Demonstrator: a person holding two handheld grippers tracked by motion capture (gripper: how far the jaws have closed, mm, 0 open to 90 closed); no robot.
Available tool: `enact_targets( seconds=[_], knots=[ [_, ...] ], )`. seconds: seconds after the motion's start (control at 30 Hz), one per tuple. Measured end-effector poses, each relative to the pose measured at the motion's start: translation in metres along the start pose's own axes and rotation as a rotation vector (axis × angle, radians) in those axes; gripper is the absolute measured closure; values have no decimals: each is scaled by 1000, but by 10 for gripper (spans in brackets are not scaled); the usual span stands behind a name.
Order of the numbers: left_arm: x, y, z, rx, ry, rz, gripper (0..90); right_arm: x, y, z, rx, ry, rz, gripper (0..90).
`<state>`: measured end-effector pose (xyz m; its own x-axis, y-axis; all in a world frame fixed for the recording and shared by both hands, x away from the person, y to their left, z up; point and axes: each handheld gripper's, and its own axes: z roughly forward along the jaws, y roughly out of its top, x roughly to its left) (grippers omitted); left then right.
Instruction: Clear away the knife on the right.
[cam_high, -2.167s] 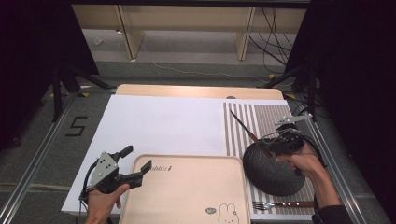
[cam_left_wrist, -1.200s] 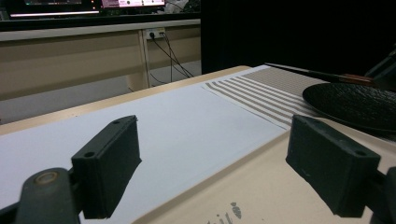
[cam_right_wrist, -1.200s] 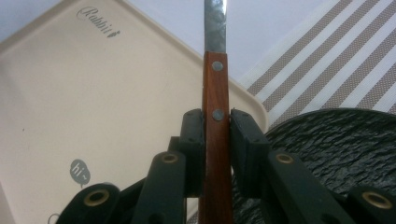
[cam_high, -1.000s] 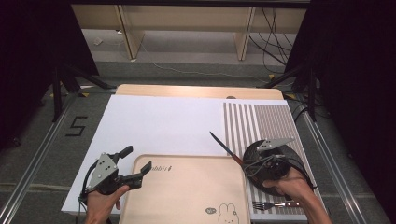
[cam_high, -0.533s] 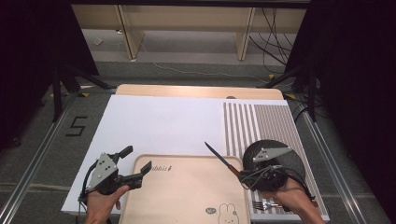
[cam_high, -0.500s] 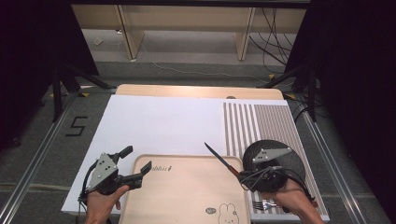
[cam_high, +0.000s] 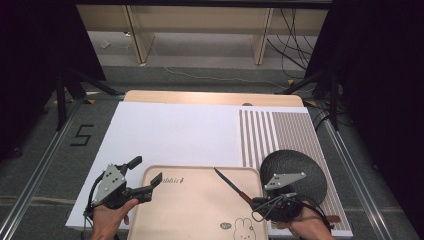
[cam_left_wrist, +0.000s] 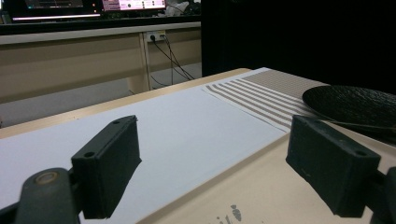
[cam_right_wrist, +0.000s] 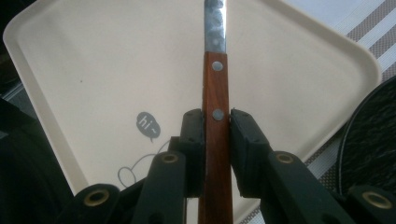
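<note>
My right gripper (cam_right_wrist: 215, 126) is shut on the wooden handle of a knife (cam_right_wrist: 215, 84), whose steel blade points away over the beige tray (cam_right_wrist: 93, 70). From above, the knife (cam_high: 226, 180) slants up and to the left over the tray's right half (cam_high: 195, 210), held by my right gripper (cam_high: 253, 201) at the near right. My left gripper (cam_high: 146, 171) stands open at the tray's near left corner with nothing in it. In the left gripper view its jaws (cam_left_wrist: 215, 140) are spread wide over the tray's edge (cam_left_wrist: 261, 163).
A black plate (cam_high: 295, 167) lies on the striped placemat (cam_high: 280, 130) right of the tray, close behind my right hand. A white mat (cam_high: 170, 132) covers the table's middle and left. A brown handle tip (cam_high: 334, 218) shows near the front right edge.
My right gripper has carried the knife left and toward the near edge, from over the black plate to above the tray's right side. The left gripper has stayed put.
</note>
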<state>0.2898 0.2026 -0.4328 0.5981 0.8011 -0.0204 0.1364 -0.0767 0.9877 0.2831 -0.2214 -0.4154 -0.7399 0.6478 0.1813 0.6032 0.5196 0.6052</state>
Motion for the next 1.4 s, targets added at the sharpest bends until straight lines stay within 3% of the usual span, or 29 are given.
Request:
enact_targets(
  seconds=[0.43,0.57,0.8,1.07,1.4],
  knots=[
    [0,0,0,-2,2,-4,164,13,-12,12,34,0,5,765],
    [0,0,0,-2,2,-4,164,18,-15,17,70,-3,-4,766],
    [0,0,0,-3,2,-4,164,21,-19,20,70,-5,6,765],
    [0,0,0,-2,1,-4,164,25,-25,25,118,-7,13,765],
    [0,0,0,-2,1,-4,164,28,-29,28,135,-8,10,765]
  ],
)
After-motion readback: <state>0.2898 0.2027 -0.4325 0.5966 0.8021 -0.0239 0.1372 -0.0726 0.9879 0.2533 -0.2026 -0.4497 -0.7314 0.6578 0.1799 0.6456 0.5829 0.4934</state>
